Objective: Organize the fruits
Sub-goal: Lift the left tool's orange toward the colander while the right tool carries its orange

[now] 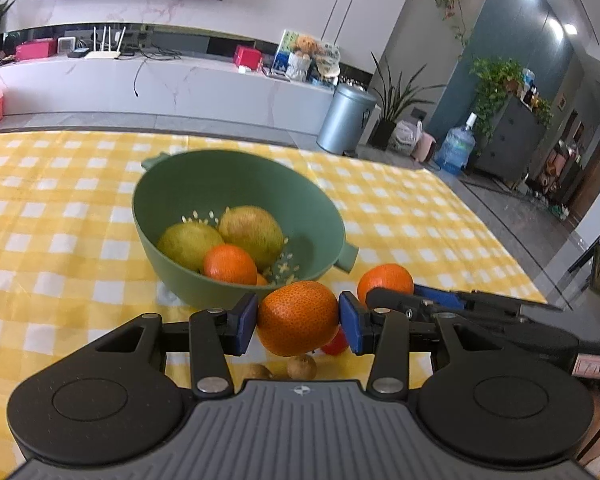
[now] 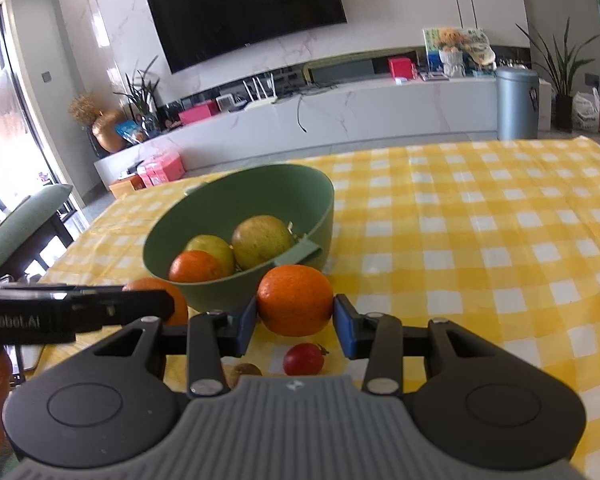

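Observation:
My left gripper is shut on an orange, lifted off the cloth just in front of the green colander bowl. My right gripper is shut on a second orange, also lifted near the bowl. Each view shows the other gripper with its orange at the side: the right gripper's orange and the left gripper's orange. The bowl holds two yellow-green fruits and one more orange.
Below the grippers a small red fruit and small brown fruits lie on the yellow checked tablecloth. The table's edges run at the far side and on the right. Behind stand a TV wall, a low cabinet and a grey bin.

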A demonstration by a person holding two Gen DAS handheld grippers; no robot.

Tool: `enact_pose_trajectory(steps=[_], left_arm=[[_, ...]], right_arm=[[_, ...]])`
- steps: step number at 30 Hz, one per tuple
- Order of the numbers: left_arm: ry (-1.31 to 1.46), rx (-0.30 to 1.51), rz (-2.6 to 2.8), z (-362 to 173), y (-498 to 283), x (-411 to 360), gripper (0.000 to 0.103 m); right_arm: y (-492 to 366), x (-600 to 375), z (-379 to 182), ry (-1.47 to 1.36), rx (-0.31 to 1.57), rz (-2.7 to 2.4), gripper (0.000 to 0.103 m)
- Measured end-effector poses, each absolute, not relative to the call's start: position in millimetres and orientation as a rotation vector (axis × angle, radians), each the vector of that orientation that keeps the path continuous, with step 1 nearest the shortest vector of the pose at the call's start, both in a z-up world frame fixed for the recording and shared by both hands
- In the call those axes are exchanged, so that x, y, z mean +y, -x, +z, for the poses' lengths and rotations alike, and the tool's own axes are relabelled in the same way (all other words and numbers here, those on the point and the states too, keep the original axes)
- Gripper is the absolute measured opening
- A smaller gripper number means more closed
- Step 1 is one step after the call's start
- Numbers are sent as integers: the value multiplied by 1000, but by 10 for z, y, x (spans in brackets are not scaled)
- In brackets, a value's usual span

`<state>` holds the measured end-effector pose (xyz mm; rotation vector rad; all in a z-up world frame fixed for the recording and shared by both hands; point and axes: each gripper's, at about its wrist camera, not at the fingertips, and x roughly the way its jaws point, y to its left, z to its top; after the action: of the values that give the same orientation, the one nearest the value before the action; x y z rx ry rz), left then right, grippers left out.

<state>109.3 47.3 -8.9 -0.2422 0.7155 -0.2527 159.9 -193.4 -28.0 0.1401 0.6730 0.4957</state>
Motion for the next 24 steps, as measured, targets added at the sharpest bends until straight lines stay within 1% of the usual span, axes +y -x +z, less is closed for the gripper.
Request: enact_pose_trajectory(steps=[12, 18, 24], left_arm=[[260, 732, -235, 126, -1359, 490, 50], [329, 800, -232, 73, -1623, 530, 50], [302, 835, -231, 1, -1803, 524, 50]], right_arm=[[-1640, -1880, 6, -63, 607, 544, 39], [-1862, -1831, 144, 31, 595, 570, 39], [-2178, -1783, 205, 133, 608, 674, 39]])
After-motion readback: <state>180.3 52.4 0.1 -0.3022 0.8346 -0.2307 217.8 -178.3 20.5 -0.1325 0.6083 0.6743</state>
